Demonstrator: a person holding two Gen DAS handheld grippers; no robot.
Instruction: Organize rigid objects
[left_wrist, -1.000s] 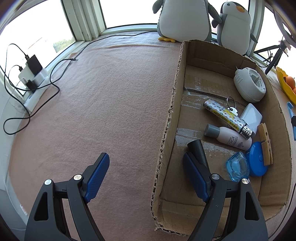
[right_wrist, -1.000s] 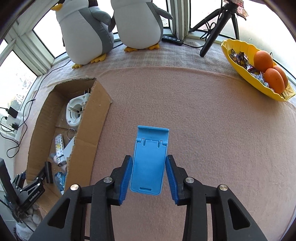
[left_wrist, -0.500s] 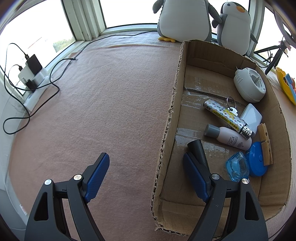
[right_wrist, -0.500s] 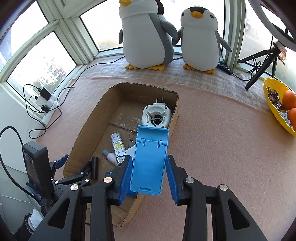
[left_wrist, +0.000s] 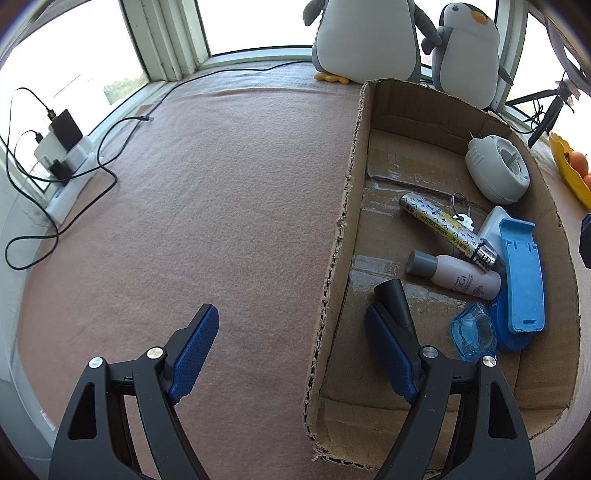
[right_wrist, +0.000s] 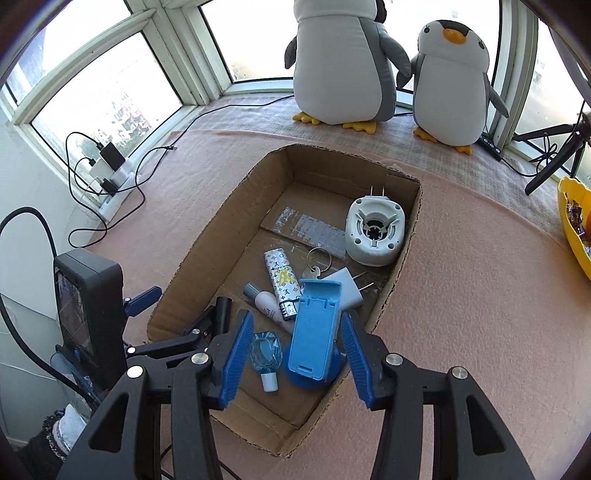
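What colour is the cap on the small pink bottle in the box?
Grey cap, clearest in the left wrist view.

The far half of the cardboard box (right_wrist: 291, 192) floor lies bare, open from above. The near half is crowded: the blue stand (right_wrist: 314, 328) lies over a blue disc (right_wrist: 314, 380), with the lighter (right_wrist: 280, 280), bottle (right_wrist: 267, 301) and white plug (right_wrist: 375, 230) close by. The left hand-held gripper (left_wrist: 291, 354) straddles the box's left wall. The pink desk (left_wrist: 203, 203) left of the box is clear apart from cables (left_wrist: 92, 173) at its edge.
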